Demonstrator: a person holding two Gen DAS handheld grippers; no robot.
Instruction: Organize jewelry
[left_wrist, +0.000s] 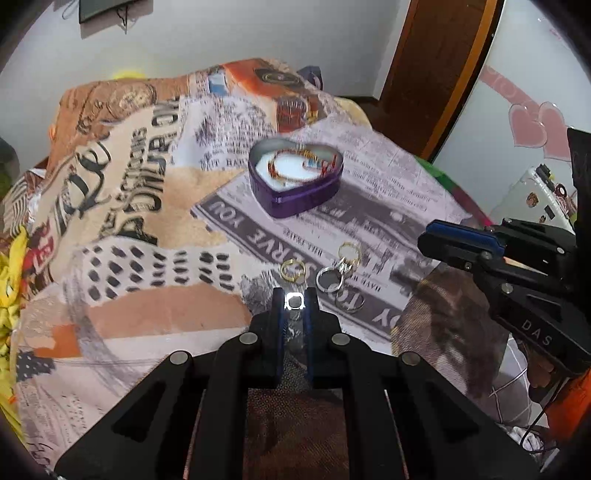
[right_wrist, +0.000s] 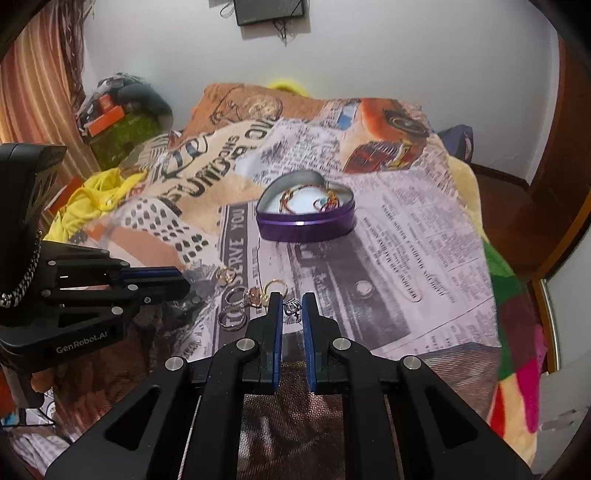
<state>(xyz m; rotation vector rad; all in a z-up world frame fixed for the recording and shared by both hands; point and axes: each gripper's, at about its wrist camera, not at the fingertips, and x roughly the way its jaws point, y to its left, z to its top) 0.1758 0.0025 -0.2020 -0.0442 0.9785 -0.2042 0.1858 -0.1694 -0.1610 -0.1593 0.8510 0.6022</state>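
A purple heart-shaped tin (left_wrist: 295, 201) stands open on the printed blanket, with beaded bracelets (left_wrist: 291, 162) inside; it also shows in the right wrist view (right_wrist: 304, 225). My left gripper (left_wrist: 294, 301) is shut on a silver square ring (left_wrist: 294, 302) just above the blanket. Loose rings lie ahead of it: a gold ring (left_wrist: 293, 270), a silver ring (left_wrist: 328, 279), another gold ring (left_wrist: 349, 253). My right gripper (right_wrist: 292, 306) is shut on a small silver charm (right_wrist: 293, 308). The loose rings (right_wrist: 236, 295) lie to its left.
The printed blanket (left_wrist: 147, 221) covers a bed. Yellow cloth (right_wrist: 92, 199) lies at the left edge. A wooden door (left_wrist: 436, 66) stands at the back right. A white wall runs behind the bed.
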